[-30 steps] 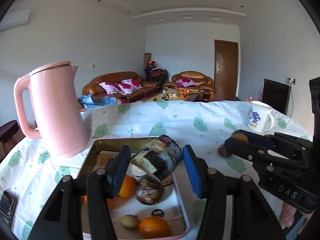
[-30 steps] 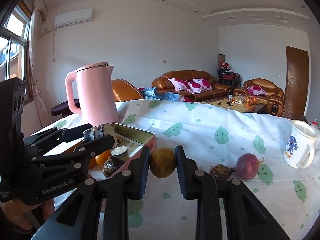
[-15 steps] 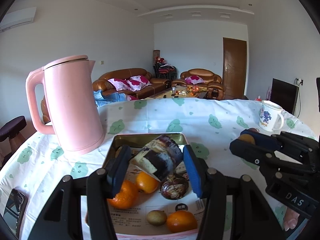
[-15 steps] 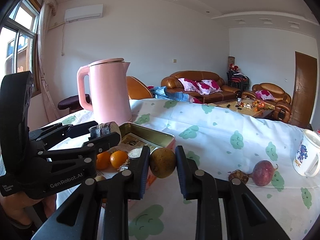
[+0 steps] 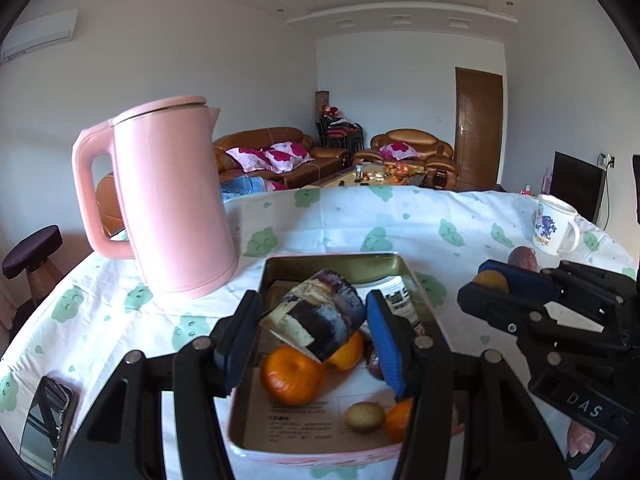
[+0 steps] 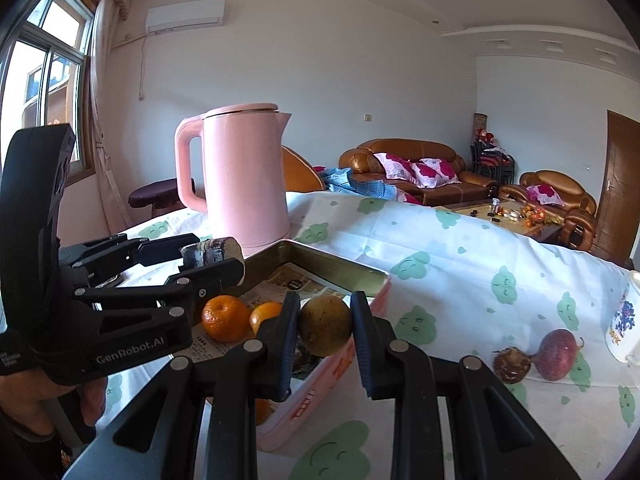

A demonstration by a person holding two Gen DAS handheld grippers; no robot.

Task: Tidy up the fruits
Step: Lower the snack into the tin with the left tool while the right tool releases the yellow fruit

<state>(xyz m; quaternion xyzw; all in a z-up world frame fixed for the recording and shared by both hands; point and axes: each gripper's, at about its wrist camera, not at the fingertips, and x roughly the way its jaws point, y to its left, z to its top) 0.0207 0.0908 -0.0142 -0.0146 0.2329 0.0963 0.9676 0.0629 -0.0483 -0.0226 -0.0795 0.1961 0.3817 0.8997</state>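
My left gripper (image 5: 310, 330) is shut on a dark, cut stub of sugarcane (image 5: 316, 320) and holds it above the metal tin (image 5: 320, 259). The tin holds several oranges (image 5: 292, 376), a small brown fruit (image 5: 365, 417) and a dark fruit. My right gripper (image 6: 325, 332) is shut on a round yellow-brown fruit (image 6: 325, 330) and holds it over the tin's right wall (image 6: 340, 270). The right gripper shows at the right of the left wrist view (image 5: 486, 280). A purple passion fruit (image 6: 558, 354) and a shrivelled brown one (image 6: 512, 365) lie on the cloth to the right.
A tall pink kettle (image 5: 172, 200) stands just left of the tin. A white printed mug (image 5: 554, 230) stands at the far right. A phone (image 5: 46, 416) lies at the table's near left edge. The cloth is white with green shapes.
Both grippers have moved left with their fruit. The tin has come to lie centred under the left gripper, and the right gripper now hangs over the tin's right wall.
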